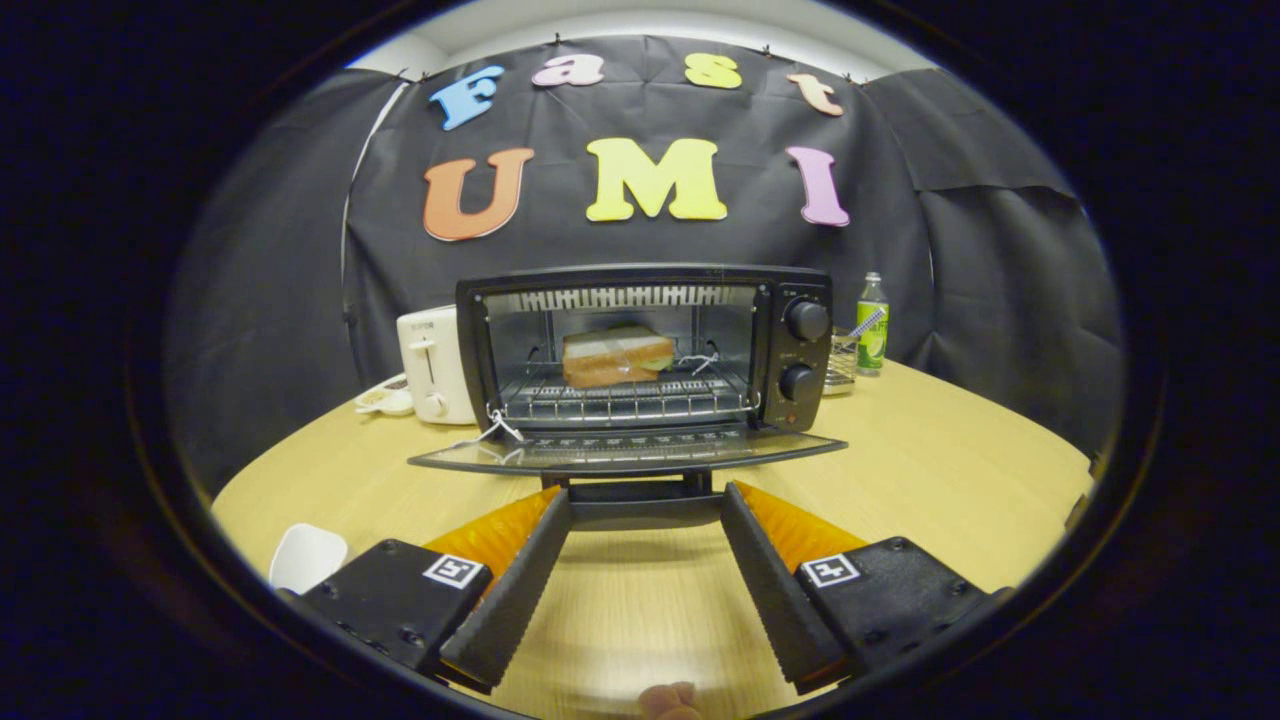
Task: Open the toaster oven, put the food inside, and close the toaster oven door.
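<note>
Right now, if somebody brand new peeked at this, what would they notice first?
Probably the black toaster oven in the middle of the wooden table, its glass door folded down flat. A sandwich sits inside on the wire rack. The open gripper has its fingertips on either side of the door handle, with nothing between the fingers.

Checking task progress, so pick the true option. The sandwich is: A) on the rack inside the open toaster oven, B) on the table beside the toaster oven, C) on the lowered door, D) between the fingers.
A: the sandwich sits on the wire rack inside the toaster oven, door down; the hand-held gripper is open, empty.
</note>
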`<state>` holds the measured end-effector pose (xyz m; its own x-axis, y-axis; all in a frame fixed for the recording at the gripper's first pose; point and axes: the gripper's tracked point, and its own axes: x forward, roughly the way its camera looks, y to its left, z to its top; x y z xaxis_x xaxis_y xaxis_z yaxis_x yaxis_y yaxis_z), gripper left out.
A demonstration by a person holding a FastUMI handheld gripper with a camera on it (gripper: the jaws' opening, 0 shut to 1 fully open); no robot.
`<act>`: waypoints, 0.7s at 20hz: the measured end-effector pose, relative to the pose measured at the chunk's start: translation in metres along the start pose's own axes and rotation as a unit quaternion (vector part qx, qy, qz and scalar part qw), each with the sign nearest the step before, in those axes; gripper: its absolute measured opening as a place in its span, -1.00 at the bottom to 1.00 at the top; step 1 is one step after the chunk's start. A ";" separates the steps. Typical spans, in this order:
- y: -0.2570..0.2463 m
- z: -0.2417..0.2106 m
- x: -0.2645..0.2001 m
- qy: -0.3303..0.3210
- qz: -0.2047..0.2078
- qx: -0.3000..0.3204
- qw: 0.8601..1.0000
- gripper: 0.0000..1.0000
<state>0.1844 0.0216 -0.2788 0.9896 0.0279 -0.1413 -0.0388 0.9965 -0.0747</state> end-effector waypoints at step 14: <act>0.004 0.071 0.009 -0.071 -0.003 -0.032 0.997 0.99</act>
<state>0.2028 0.0312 -0.2103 0.9993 0.0379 0.0006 -0.0375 0.9896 -0.1387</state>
